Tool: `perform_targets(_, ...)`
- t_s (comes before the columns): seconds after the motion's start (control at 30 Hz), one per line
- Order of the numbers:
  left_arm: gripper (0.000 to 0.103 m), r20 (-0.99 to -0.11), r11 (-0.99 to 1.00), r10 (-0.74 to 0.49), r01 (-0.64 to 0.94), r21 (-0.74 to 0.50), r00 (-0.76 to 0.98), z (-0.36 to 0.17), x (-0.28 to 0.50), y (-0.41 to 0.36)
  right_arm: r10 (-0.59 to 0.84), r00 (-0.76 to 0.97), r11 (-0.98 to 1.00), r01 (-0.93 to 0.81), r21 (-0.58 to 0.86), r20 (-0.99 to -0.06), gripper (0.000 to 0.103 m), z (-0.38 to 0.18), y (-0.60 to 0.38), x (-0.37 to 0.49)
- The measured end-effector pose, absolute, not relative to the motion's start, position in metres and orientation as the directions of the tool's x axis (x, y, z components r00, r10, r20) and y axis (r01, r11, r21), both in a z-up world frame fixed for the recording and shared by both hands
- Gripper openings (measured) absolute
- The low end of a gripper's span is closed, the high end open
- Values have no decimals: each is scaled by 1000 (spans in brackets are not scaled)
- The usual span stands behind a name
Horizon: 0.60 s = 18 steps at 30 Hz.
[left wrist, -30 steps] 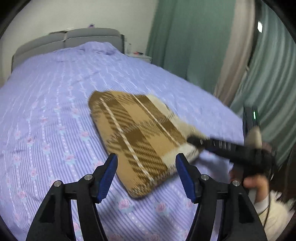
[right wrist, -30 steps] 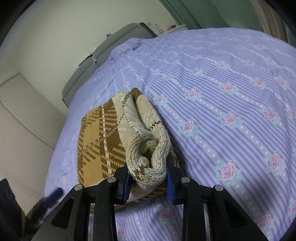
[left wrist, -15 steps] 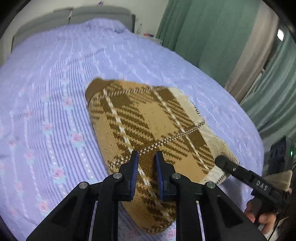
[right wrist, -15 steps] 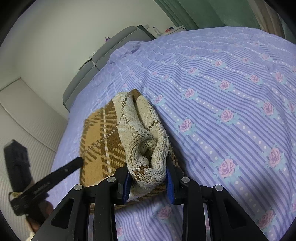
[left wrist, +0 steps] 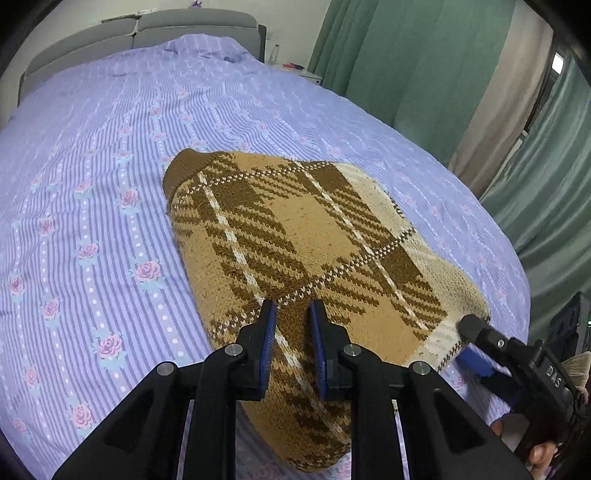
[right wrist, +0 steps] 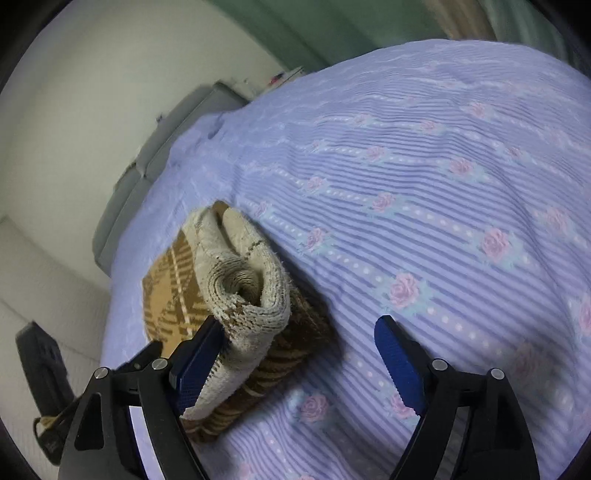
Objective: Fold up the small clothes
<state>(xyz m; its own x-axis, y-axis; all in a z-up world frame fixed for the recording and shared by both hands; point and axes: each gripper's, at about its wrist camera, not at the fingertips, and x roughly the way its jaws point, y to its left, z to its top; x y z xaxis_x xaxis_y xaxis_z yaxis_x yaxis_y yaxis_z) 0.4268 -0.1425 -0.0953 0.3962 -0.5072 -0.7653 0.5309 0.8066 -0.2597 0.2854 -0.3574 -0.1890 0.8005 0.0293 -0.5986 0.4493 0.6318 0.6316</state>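
Observation:
A brown and tan plaid knit sweater [left wrist: 314, 240] lies folded on the lilac flowered bedspread [left wrist: 92, 184]. My left gripper [left wrist: 291, 314] rests on its near part, shut, with a narrow strip of knit between the pads. In the right wrist view the sweater's rolled cream edge [right wrist: 251, 280] lies beside my right gripper [right wrist: 299, 325], whose jaws are opening wide. Its left pad [right wrist: 199, 354] still touches the cream roll, while the right pad [right wrist: 399, 362] stands apart over the bedspread [right wrist: 406, 184]. The right gripper [left wrist: 471, 343] also shows at the sweater's right corner in the left wrist view.
A grey headboard [left wrist: 140, 26] stands at the bed's far end. Green curtains [left wrist: 406, 74] hang along the right side, with a small nightstand [left wrist: 295, 70] in front of them. A person's hand [left wrist: 543, 450] holds the right gripper at the bed's near right edge.
My right gripper's jaws have sprung apart and released the cream rolled edge, and the gripper has rolled. My left gripper came down onto the sweater and shut a second ago, then stayed still.

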Motion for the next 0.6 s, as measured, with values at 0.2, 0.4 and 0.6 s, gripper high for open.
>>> perform_targets(0.2,20,-769,809,-491,542,-227,411,-95,423,-147,246,818,469,369,803,-520,85,-223,-361,297)
perform_targets(0.4,20,-767,804,-491,554,-216,414,-96,422,-148,326,833,405,304,862,-447,86,-232,-362,321)
perform_targets(0.6,20,-765,793,-496,573,-207,410,-96,419,-146,308,846,265,362,894,-434,75,-243,-373,337)
